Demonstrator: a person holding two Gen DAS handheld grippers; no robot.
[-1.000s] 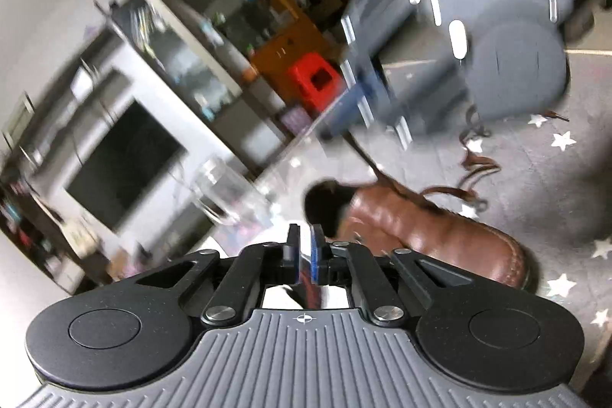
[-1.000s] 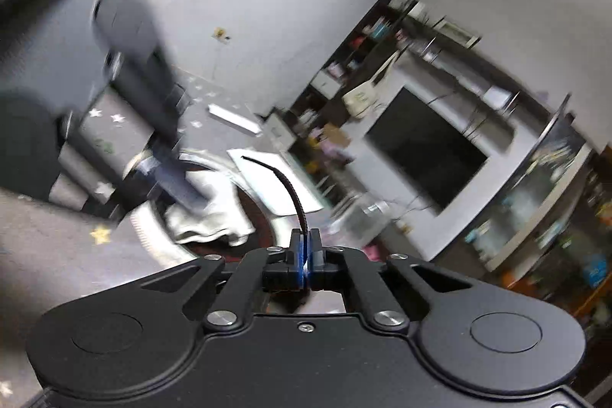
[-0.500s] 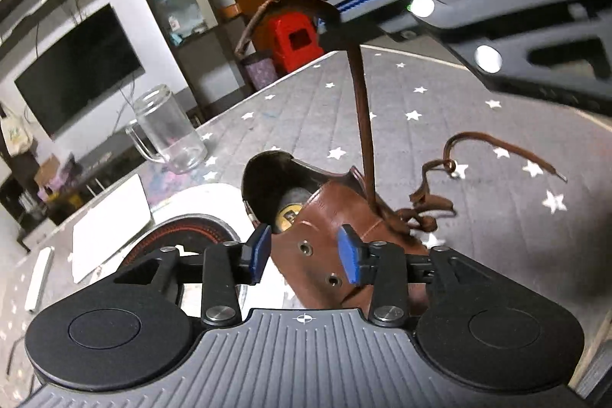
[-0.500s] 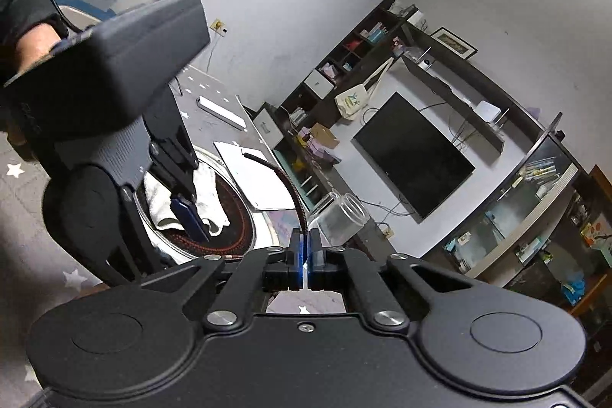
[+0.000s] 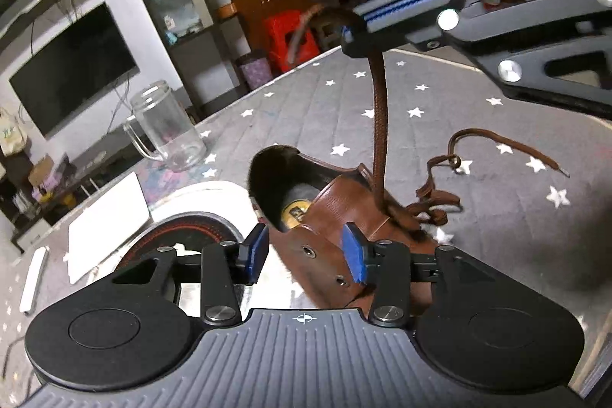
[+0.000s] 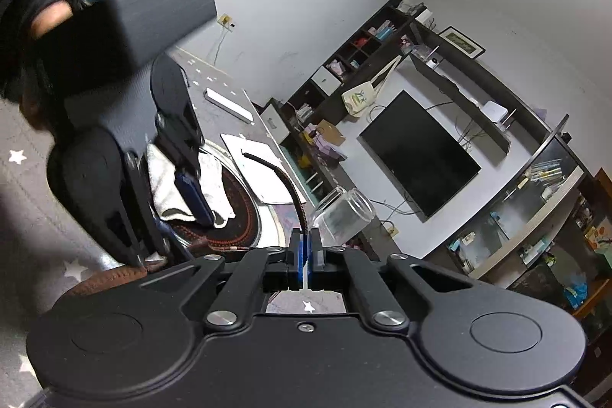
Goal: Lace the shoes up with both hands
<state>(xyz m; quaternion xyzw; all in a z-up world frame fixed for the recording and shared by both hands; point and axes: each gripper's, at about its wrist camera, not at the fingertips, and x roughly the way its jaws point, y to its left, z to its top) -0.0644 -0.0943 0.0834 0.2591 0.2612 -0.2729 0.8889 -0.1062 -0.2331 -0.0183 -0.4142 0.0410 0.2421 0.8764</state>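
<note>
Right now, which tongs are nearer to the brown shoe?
Left. The left tongs are open just over the brown shoe, their pads either side of its ankle flap. The right tongs are shut on the lace, held well above the shoe.

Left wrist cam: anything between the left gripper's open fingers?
Yes: the brown shoe's eyelet flap sits between the left gripper's pads, apparently untouched.

Smooth, faintly glossy brown leather shoe (image 5: 332,217)
Braided matt brown cord lace (image 5: 380,125); quilted star-printed grey cloth mat (image 5: 313,109); clear glass jar (image 5: 166,127).
</note>
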